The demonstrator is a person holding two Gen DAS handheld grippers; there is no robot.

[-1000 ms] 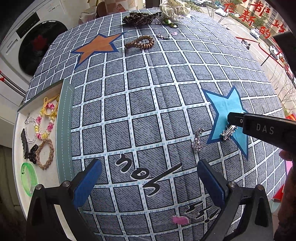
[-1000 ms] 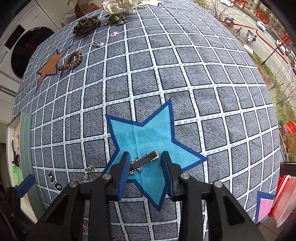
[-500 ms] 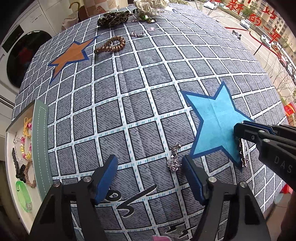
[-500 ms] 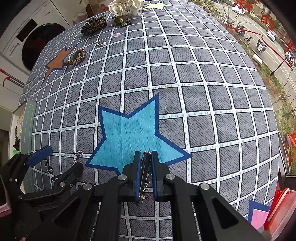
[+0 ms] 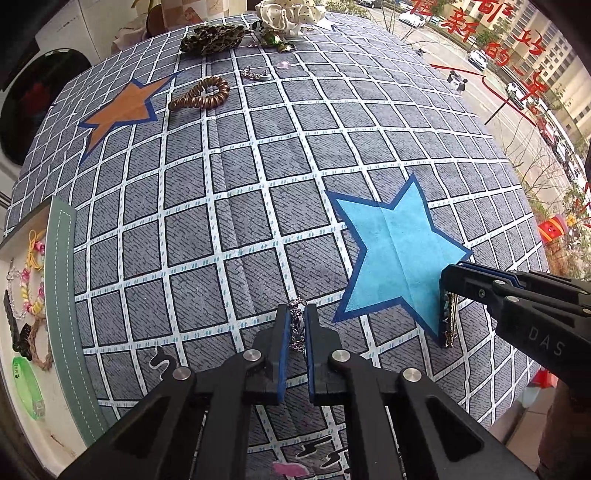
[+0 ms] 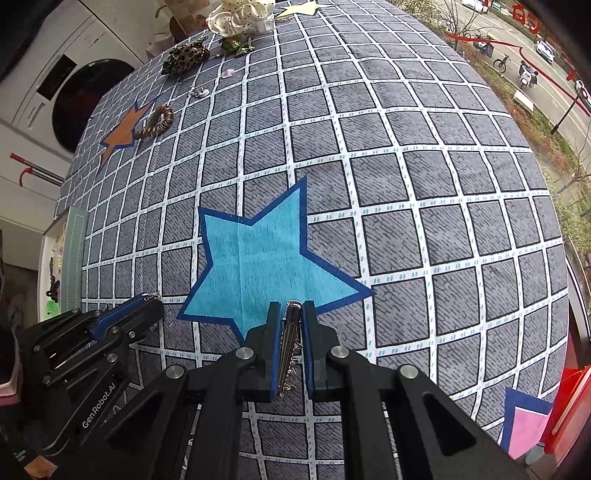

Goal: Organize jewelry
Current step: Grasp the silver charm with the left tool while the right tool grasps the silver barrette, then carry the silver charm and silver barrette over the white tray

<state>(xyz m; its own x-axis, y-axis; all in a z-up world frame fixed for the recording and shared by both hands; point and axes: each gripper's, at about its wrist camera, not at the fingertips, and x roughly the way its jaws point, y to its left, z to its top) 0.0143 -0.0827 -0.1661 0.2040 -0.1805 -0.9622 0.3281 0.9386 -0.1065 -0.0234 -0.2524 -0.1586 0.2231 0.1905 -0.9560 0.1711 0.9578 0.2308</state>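
Observation:
My left gripper is shut on a small silver chain piece just left of the blue star patch. It also shows in the right wrist view. My right gripper is shut on a silver hair clip at the lower tip of the blue star. The clip hangs on edge from it in the left wrist view. A white tray at the left edge holds several bracelets and hair ties.
A brown spiral hair tie, a small silver piece, a leopard scrunchie and a white scrunchie lie at the far side. An orange star patch is far left. A washing machine stands behind the table.
My left gripper moved forward and shut on the silver chain piece. My right gripper shut on the hair clip and holds it on edge at the star's lower tip.

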